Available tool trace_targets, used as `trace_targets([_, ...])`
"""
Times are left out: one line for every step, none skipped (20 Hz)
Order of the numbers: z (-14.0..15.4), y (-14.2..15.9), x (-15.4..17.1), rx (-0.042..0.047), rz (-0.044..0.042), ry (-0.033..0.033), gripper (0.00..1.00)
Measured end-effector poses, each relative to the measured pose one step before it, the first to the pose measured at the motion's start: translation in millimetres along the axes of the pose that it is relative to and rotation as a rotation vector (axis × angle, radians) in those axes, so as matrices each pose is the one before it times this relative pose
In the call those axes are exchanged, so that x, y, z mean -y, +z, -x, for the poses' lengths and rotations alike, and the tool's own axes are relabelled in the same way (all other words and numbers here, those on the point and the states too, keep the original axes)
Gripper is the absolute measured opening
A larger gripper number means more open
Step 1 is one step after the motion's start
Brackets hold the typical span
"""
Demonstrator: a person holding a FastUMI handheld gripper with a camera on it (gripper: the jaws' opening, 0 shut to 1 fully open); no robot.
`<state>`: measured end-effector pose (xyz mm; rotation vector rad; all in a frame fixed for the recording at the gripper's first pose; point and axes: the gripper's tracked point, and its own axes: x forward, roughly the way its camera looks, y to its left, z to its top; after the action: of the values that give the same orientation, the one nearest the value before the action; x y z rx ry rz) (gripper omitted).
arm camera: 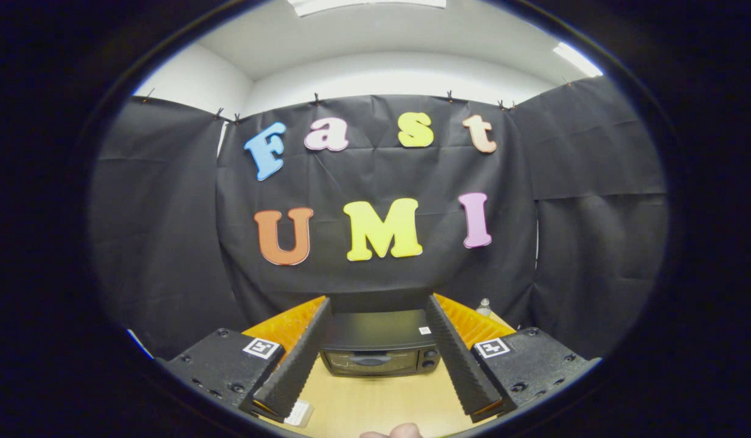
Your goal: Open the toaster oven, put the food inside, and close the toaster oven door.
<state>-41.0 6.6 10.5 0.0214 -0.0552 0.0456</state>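
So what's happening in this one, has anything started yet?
Barely. A person holds the gripper with its fingers spread open and nothing between them, aimed at a black toaster oven that sits on a wooden table beyond the fingertips. The oven door looks shut, so opening it is not yet done. A small clear bottle stands behind the oven, near the booth's black cloth wall. A fingertip shows beneath the gripper.

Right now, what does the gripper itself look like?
The gripper has two long ridged fingers, each mounted on a black block with screw holes and a square black-and-white marker tag. The fingers stand open with nothing between them; the toaster oven sits beyond.
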Motion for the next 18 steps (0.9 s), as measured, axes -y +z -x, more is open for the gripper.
trace_targets([-0.24, 0.35, 1.76, -0.00306, 0.00071, -0.00357, 1.0])
trace_targets([-1.15, -0.16, 2.57, -0.00279, -0.00122, -0.00687, 1.0])
trace_targets([0.26, -0.88, 0.6, -0.00132, -0.0025, -0.00377, 1.0])
trace_targets([0.21, -2.77, 0.4, -0.00496, -0.00285, -0.00019, 1.0])
trace_targets([0.55, -2.15, -0.15, -0.00708, -0.00039, 0.00087, 1.0])
trace_targets([-0.81, -0.98, 0.45, -0.00356, -0.00002, 0.00293, 1.0])
trace_targets([1.71, 1.72, 0.29, 0.00286, 0.0, -0.00121, 1.0])
trace_targets([-0.23, 1.63, -0.83, 0.00516, -0.0024, 0.00119, 1.0])
trace_targets([0.77, 2.05, -0.02, 0.00538, 0.00264, -0.00103, 1.0])
trace_targets([-0.05, -0.68, 0.33, 0.00186, 0.00215, 0.00086, 1.0])
trace_targets([0.37, 0.07, 0.01, 0.0011, 0.00064, 0.00087, 1.0])
trace_targets([1.79, 0.11, -0.82, -0.00074, -0.00072, -0.00013, 1.0])
trace_targets([0.61, 0.27, -0.45, -0.00091, -0.00202, 0.00083, 1.0])
trace_targets([-1.28, -2.13, -0.04, -0.00366, -0.00235, 0.00019, 1.0])
trace_targets([0.52, -0.43, -0.12, -0.00117, -0.00184, 0.00163, 1.0])
trace_targets([-1.33, -1.56, -0.18, -0.00457, -0.00235, 0.00207, 1.0])
trace_targets([0.6, -1.5, 0.14, -0.0067, -0.00125, -0.00003, 1.0])
trace_targets([-0.16, -0.03, -0.06, -0.00135, -0.00178, 0.00096, 1.0])
